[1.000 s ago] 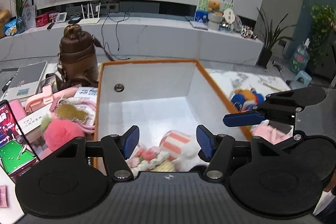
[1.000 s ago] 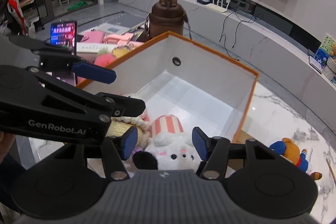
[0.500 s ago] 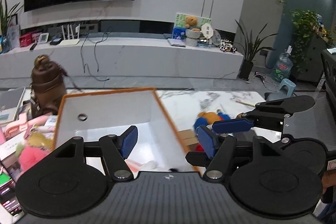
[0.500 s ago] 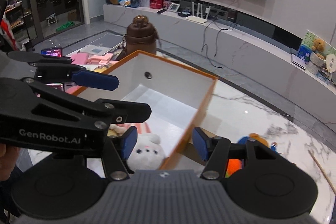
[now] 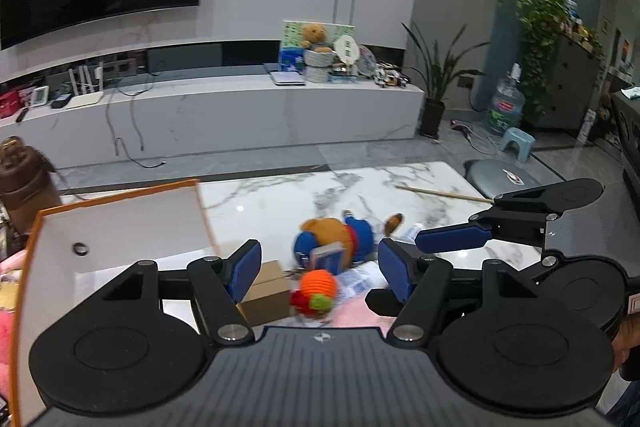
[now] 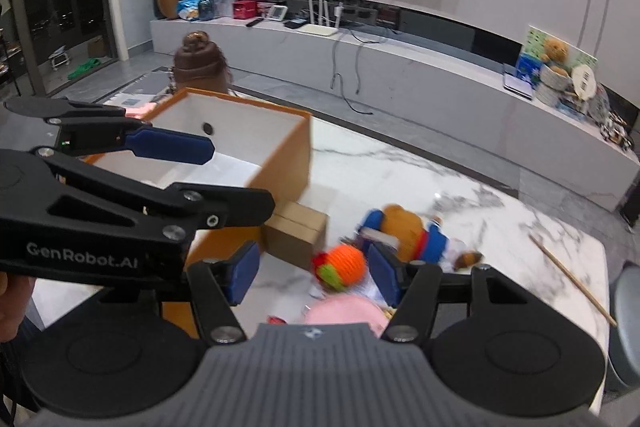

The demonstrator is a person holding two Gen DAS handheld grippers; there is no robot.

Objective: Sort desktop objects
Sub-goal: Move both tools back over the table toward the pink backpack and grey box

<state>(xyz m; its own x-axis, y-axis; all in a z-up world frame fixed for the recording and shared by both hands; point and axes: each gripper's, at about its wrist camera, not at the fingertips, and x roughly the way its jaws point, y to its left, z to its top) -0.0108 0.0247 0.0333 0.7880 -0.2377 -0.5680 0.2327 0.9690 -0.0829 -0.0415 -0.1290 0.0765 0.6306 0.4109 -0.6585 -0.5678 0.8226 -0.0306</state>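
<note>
An orange-rimmed white box [image 5: 120,223] stands at the left of the marble table; it also shows in the right wrist view [image 6: 248,143]. A teddy bear in blue [image 5: 336,239] lies on the table with an orange knitted toy [image 5: 318,287] in front of it. Both show in the right wrist view, the bear [image 6: 408,231] and the orange toy [image 6: 340,267]. My left gripper [image 5: 320,267] is open and empty above these toys. My right gripper [image 6: 312,271] is open and empty, close over the orange toy.
A small cardboard box [image 5: 266,291] sits beside the big box. A pink soft item [image 6: 344,311] lies under the right gripper. A brown bottle [image 6: 198,63] stands behind the big box. A wooden stick [image 5: 444,193] lies at the far right of the table.
Both grippers have swung right, away from over the box holding plush toys to above the bear and orange toy on the table. Both stayed open.
</note>
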